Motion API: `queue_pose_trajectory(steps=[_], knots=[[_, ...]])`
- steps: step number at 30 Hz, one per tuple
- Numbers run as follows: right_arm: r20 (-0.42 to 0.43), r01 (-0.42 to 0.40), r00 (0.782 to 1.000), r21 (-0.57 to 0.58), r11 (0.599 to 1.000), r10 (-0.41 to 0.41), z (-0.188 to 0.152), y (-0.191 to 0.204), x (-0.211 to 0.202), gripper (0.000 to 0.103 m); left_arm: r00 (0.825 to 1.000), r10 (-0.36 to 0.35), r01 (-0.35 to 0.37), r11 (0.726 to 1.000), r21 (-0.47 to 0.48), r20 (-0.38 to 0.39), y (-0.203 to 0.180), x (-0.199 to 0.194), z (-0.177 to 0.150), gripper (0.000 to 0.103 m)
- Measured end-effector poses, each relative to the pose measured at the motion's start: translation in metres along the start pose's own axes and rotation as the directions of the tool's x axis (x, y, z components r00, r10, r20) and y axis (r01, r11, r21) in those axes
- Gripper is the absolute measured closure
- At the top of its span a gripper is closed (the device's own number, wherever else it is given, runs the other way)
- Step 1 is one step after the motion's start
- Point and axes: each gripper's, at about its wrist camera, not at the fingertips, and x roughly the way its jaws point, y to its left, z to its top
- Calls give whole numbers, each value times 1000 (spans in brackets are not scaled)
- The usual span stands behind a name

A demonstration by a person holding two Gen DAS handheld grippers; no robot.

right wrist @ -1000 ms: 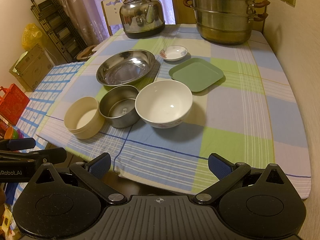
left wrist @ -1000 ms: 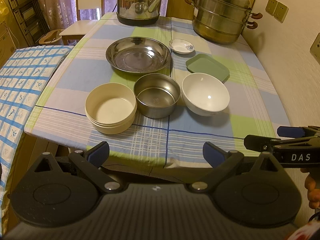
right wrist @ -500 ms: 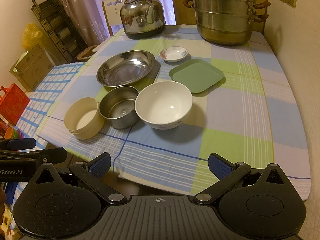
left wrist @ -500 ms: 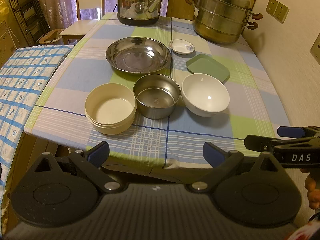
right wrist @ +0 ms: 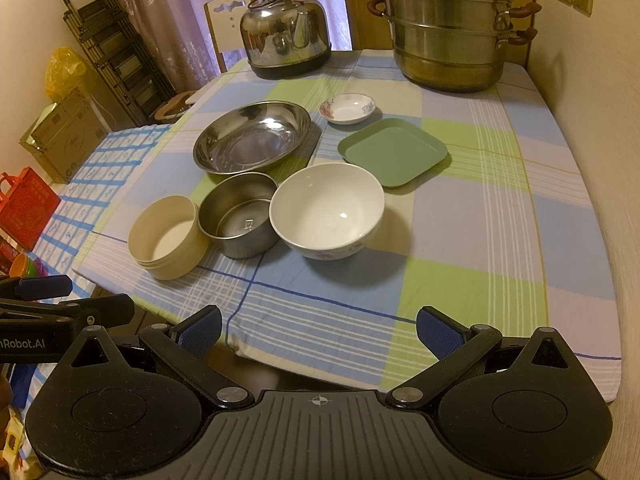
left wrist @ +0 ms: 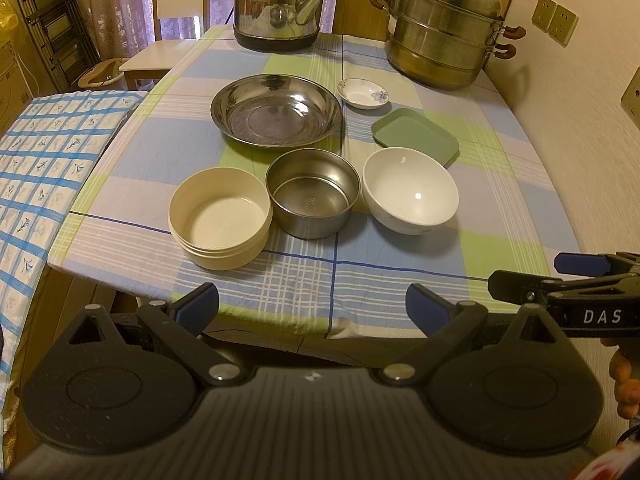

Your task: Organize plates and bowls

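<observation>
While held level at table (left wrist: pixel 400 280) edge, left gripper (left wrist: pixel 312 304), right gripper (right wrist: pixel 319 328) seemingly spread wide, empty.

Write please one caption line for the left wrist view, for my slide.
Open left gripper facing three bowls and three plates on a checked tablecloth, nothing grasped yet.

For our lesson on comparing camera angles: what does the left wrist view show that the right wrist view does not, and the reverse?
Only the left wrist view shows the right gripper marked DAS.

Only the right wrist view shows the red basket, yellow bag and cardboard box.

Both show the cream bowl, steel bowl, white bowl, steel plate, green plate, saucer, kettle and steamer pot.
</observation>
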Motion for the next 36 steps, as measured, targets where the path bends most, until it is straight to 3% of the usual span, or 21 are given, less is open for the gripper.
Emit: queue_pose_trajectory(steps=[25, 36], knots=[[3, -11, 1000, 10, 1000, 11, 3, -6, -3, 0, 1000, -2, 2, 1000, 16, -2, -11, 3, 2, 3], [27, -71, 997, 128, 989, 68, 3, -41, -3, 0, 999, -22, 20, 999, 50, 27, -20, 9, 15, 3]])
